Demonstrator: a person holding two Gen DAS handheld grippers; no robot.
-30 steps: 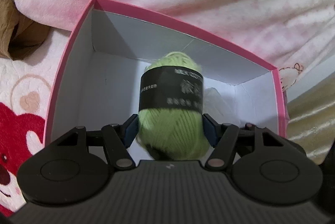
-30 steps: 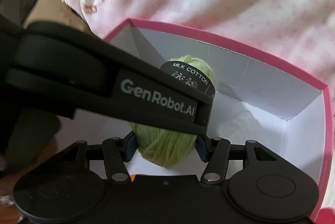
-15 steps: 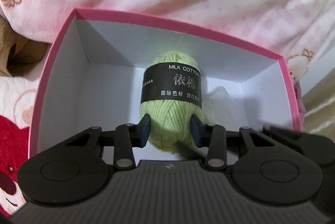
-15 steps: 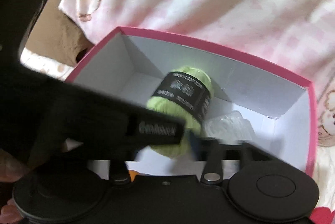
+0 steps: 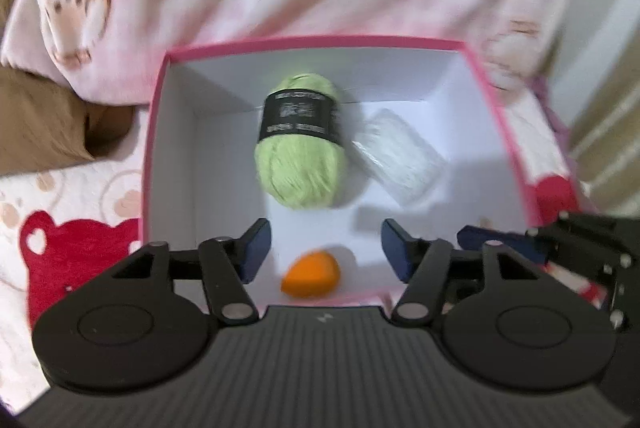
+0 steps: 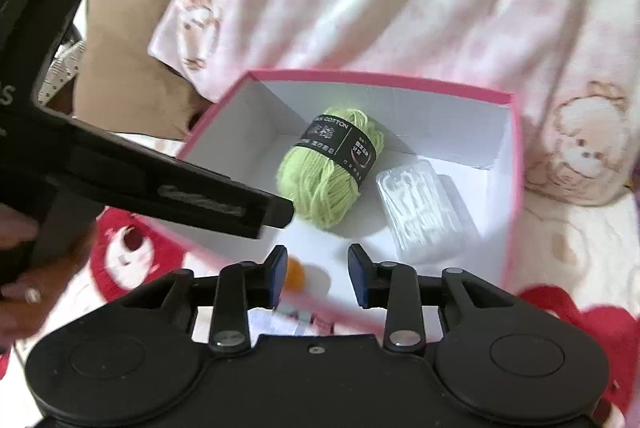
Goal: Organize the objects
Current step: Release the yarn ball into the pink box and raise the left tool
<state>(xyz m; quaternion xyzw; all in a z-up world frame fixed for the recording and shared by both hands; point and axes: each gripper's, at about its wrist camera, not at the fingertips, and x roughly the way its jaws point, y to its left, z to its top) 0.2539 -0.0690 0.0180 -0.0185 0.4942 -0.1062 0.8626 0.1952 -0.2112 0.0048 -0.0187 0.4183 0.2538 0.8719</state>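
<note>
Released since a second ago, the green yarn ball [image 5: 300,148] lies inside the pink box [image 5: 150,148], both left gripper [image 5: 325,250] and right gripper [image 6: 318,274] spread and empty; it looks soft, light, best pinched across its labelled middle.

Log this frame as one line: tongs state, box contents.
left tongs: open, empty | right tongs: open, empty | pink box: green yarn, clear packet, orange ball
</note>
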